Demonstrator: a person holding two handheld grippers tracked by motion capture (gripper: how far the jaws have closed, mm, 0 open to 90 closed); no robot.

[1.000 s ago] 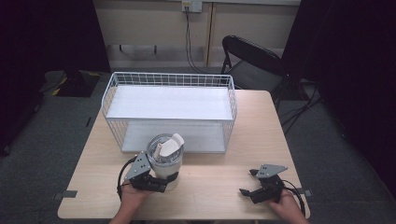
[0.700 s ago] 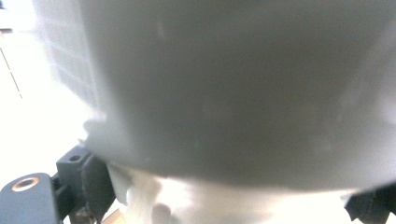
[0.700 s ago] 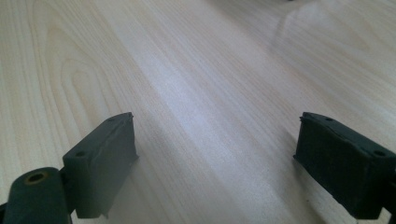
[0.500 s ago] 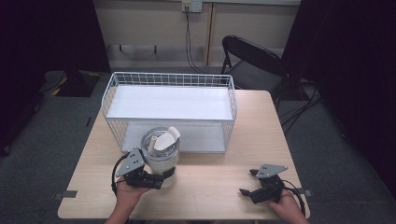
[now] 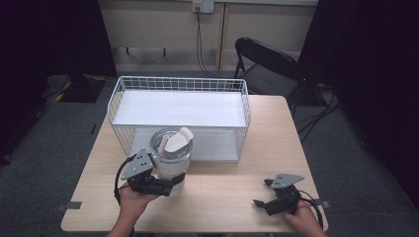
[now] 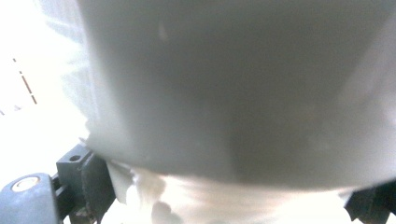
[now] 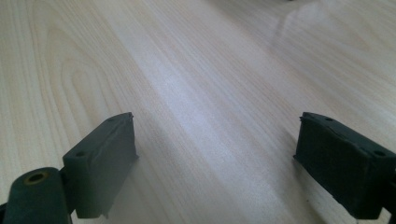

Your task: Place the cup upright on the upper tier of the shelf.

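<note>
A white round container (image 5: 170, 160) with a clear rim and white pieces sticking out of its top is just in front of the wire basket's near wall. My left gripper (image 5: 174, 178) is shut on its lower body from the person's side. In the left gripper view the container's blurred grey-white wall (image 6: 233, 84) is very close, with a black jaw at each bottom corner pressed against it. My right gripper (image 5: 261, 192) rests low at the table's front right. Its jaws stand wide apart over bare wood, so the right gripper (image 7: 215, 158) is open and holds nothing.
A large white wire basket (image 5: 244, 106) with a white floor takes up the back half of the light wooden table (image 5: 222, 197). Behind the table's far right corner stands a black folding chair (image 5: 267, 66). Cables hang down the back wall.
My left gripper has shifted a little to the left and toward the basket, carrying the container with it. The right gripper has stayed where it was.
</note>
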